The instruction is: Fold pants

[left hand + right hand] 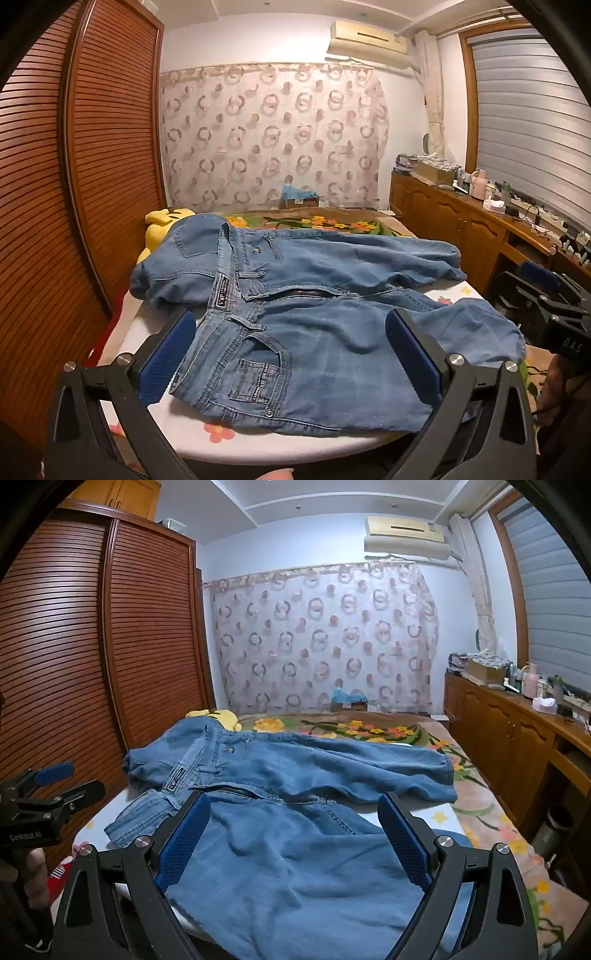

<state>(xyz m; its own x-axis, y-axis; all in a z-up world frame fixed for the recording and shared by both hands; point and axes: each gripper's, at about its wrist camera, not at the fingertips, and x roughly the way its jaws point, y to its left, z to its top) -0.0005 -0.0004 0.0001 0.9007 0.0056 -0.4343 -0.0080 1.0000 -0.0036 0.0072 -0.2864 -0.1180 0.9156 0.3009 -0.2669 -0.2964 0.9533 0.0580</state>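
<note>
Pants [314,295] of blue denim lay spread across the bed [229,439], waistband toward the louvered wardrobe [74,184], the two legs running to the right with the zipper fly between them. We held our left gripper [290,350] wide open above the near front pocket, gripping nothing. Our right gripper [295,834] was likewise wide open over the near leg, holding nothing. A yellow plush toy [162,221] sat just beyond the waistband.

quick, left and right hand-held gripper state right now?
Left hand-held gripper: open, holding nothing, above the waist of the blue denim pants.
Right hand-held gripper: open, holding nothing, above a pant leg.
</note>
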